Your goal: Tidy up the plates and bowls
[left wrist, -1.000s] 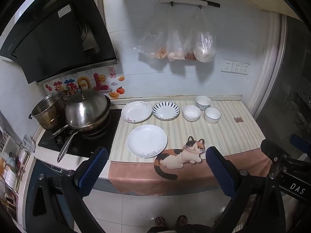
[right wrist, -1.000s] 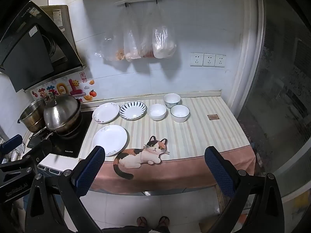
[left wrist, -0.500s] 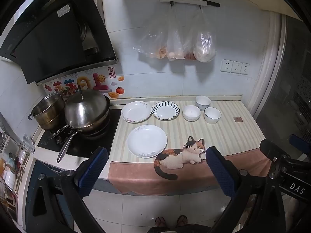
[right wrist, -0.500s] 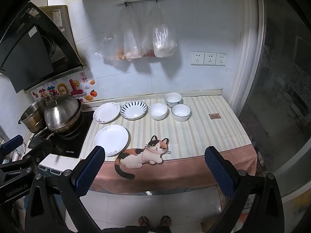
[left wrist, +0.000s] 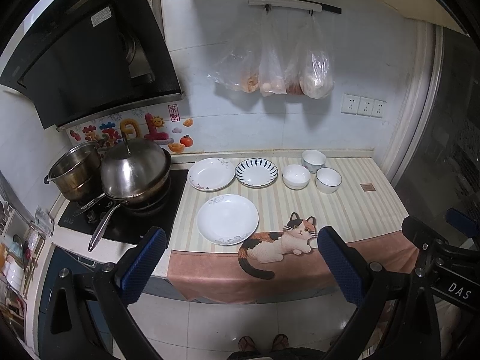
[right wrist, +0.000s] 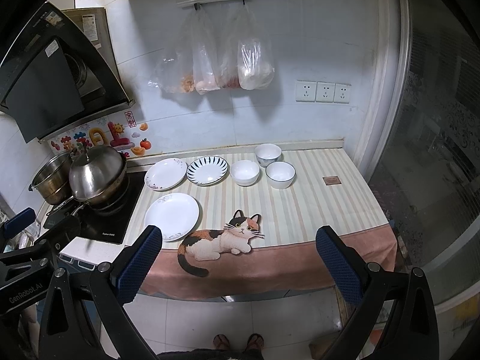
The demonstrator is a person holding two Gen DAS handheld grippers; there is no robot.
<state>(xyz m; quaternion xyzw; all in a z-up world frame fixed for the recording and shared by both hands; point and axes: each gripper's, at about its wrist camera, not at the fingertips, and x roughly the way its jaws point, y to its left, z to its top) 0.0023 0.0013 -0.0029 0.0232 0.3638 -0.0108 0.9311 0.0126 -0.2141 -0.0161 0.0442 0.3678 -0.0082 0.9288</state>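
On the striped counter cloth [left wrist: 354,210] lie a plain white plate [left wrist: 227,219] [right wrist: 172,216] at the front, a floral-edged white plate [left wrist: 211,174] [right wrist: 165,174] and a blue-striped plate [left wrist: 256,172] [right wrist: 207,170] behind it. Three white bowls stand to their right: one [left wrist: 296,176] [right wrist: 244,172], one [left wrist: 313,160] [right wrist: 268,154] at the back and one [left wrist: 328,180] [right wrist: 280,174]. My left gripper [left wrist: 240,265] and right gripper [right wrist: 238,262] are both open and empty, held in front of the counter edge, well short of the dishes.
A lidded steel pan [left wrist: 133,174] and a steel pot [left wrist: 75,174] sit on the black cooktop [left wrist: 168,210] at the left, pan handle pointing forward. Plastic bags [left wrist: 270,66] hang on the wall. A range hood [left wrist: 90,51] overhangs the stove. A glass door [right wrist: 435,150] bounds the right.
Both views have shifted very slightly; the dishes have not moved and both grippers stay open.
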